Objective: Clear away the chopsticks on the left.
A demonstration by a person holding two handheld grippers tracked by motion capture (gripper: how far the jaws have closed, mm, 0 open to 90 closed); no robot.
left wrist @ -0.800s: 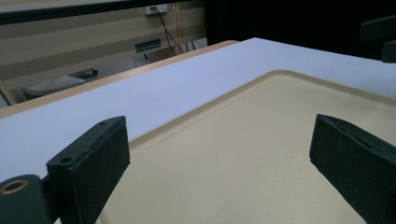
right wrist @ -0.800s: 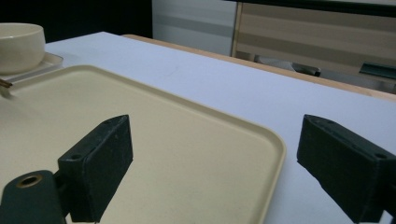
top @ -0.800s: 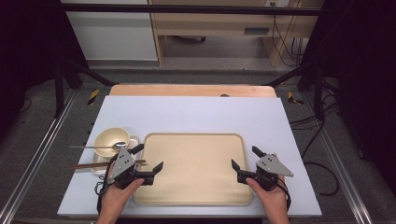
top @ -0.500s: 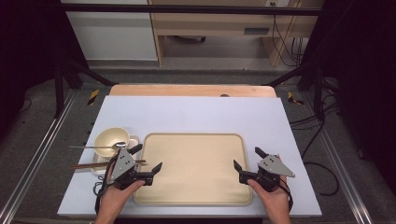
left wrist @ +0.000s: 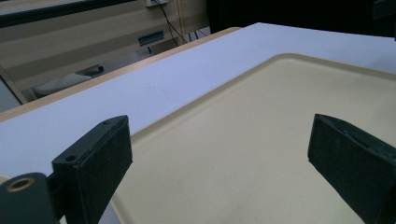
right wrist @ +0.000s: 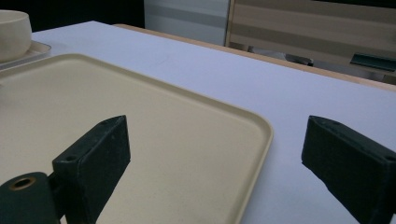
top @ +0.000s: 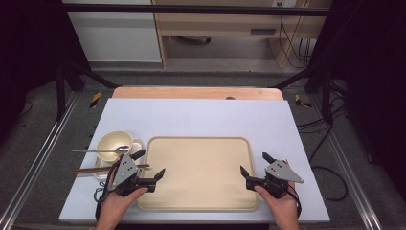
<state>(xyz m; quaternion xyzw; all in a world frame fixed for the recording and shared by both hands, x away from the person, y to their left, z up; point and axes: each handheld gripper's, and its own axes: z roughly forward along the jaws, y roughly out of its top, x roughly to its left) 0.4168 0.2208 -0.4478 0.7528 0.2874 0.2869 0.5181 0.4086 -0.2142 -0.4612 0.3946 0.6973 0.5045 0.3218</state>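
A beige tray (top: 200, 160) lies flat and bare at the front middle of the white tabletop (top: 201, 115). My left gripper (top: 149, 164) is open over the tray's left edge, held in a hand, with nothing between its jaws. In the left gripper view the left gripper (left wrist: 219, 163) frames the tray (left wrist: 261, 140) and its far-left corner. My right gripper (top: 254, 164) is open over the tray's right edge. In the right gripper view the right gripper (right wrist: 219, 158) straddles the rim of the tray (right wrist: 140, 121), and nothing is held.
Left of the tray a cream bowl (top: 114, 142) stands on a small plate (top: 137, 143), with a spoon (top: 100, 151) across it and chopsticks (top: 93, 169) in front. The bowl (right wrist: 11, 35) shows far left in the right gripper view. A wooden strip (top: 196, 92) borders the table's far edge.
The right gripper has drifted slightly to the right, toward the tray's edge. The left gripper and the tray have kept still.
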